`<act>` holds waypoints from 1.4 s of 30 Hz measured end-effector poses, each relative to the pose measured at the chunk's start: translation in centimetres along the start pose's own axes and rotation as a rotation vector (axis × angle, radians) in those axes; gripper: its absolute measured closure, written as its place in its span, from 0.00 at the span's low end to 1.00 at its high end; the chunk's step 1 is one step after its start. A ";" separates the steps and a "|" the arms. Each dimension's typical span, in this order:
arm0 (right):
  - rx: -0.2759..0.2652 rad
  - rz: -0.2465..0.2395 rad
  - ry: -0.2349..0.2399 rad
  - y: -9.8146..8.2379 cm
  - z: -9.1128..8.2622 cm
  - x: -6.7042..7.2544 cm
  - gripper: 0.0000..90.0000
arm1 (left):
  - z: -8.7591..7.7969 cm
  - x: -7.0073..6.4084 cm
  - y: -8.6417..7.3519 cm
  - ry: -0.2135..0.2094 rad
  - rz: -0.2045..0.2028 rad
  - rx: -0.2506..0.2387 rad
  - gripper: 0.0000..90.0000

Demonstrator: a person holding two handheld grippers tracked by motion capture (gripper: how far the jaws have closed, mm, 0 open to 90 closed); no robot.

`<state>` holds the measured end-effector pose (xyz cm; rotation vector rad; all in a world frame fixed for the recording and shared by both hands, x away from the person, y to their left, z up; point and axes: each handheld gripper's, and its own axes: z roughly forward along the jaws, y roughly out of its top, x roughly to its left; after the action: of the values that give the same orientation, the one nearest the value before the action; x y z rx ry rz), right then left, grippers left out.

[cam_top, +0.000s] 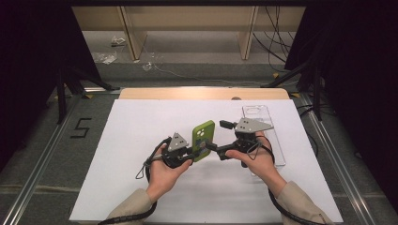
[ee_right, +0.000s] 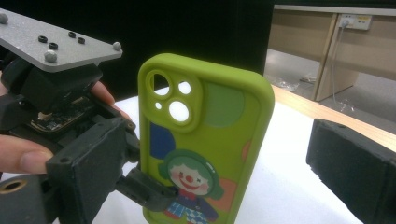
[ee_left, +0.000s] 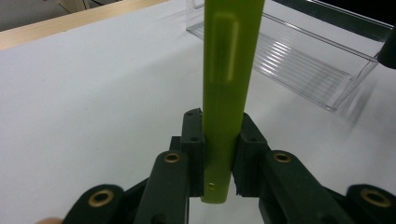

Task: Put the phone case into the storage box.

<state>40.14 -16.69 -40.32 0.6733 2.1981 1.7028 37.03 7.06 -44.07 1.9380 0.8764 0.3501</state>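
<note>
A lime-green phone case point(cam_top: 203, 139) stands upright over the white sheet, its printed clown back facing my right gripper. My left gripper point(cam_top: 194, 152) is shut on the case point(ee_left: 226, 93) near its lower end, with one pad on each face. My right gripper point(cam_top: 218, 136) is open, jaws set wide, and faces the back of the case point(ee_right: 210, 140). One right fingertip point(ee_right: 348, 163) stands well clear of the case's far edge. The other right jaw reaches in beside the left gripper's jaws; I cannot tell whether it touches the case.
A clear plastic tray point(cam_top: 256, 110) lies on the white sheet point(cam_top: 141, 140) behind and under the right hand; its ribbed floor point(ee_left: 303, 60) is seen from the left gripper. A wooden table edge point(cam_top: 202, 93) runs along the far side. Black curtains flank both sides.
</note>
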 end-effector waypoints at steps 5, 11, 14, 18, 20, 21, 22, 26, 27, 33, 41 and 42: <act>-0.004 0.005 -0.007 0.0 0.0 0.0 0.08 | 0.1 -0.1 0.1 0.000 0.001 0.002 0.85; -0.007 0.008 -0.012 -0.1 0.0 0.1 0.08 | 0.2 -0.3 0.1 0.003 0.000 -0.001 0.85; -0.008 0.009 -0.014 -0.1 0.1 0.1 0.08 | 0.3 -0.3 0.2 0.004 0.001 -0.001 0.85; -0.009 0.013 -0.016 -0.1 0.1 0.1 0.08 | 0.3 -0.4 0.2 0.007 0.001 -0.002 0.85; -0.010 0.015 -0.017 -0.1 0.1 0.1 0.08 | 0.3 -0.4 0.2 0.008 0.001 -0.002 0.85; -0.010 0.016 -0.018 -0.1 0.1 0.1 0.08 | 0.4 -0.4 0.2 0.009 0.001 -0.003 0.85; -0.011 0.017 -0.020 -0.1 0.1 0.1 0.08 | 0.4 -0.4 0.1 0.010 0.000 -0.003 0.85; -0.013 0.023 -0.026 -0.2 0.1 0.1 0.08 | 0.5 -0.4 0.1 0.013 0.000 -0.003 0.85; -0.014 0.028 -0.027 -0.2 0.2 0.2 0.08 | 0.5 -0.4 0.1 0.014 0.001 -0.003 0.85; -0.020 0.052 -0.033 -0.2 0.3 0.3 0.07 | 0.8 -0.8 0.2 0.011 0.003 -0.002 0.85; -0.023 0.052 -0.045 -0.2 0.4 0.5 0.05 | 1.3 -1.1 0.2 0.007 0.005 0.001 0.85; -0.023 0.052 -0.043 -0.2 0.5 0.5 0.05 | 1.3 -1.2 0.2 0.007 0.008 0.001 0.85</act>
<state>39.89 -16.05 -40.60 0.7608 2.1468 1.7190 37.05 5.32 -44.44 1.9426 0.8737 0.3608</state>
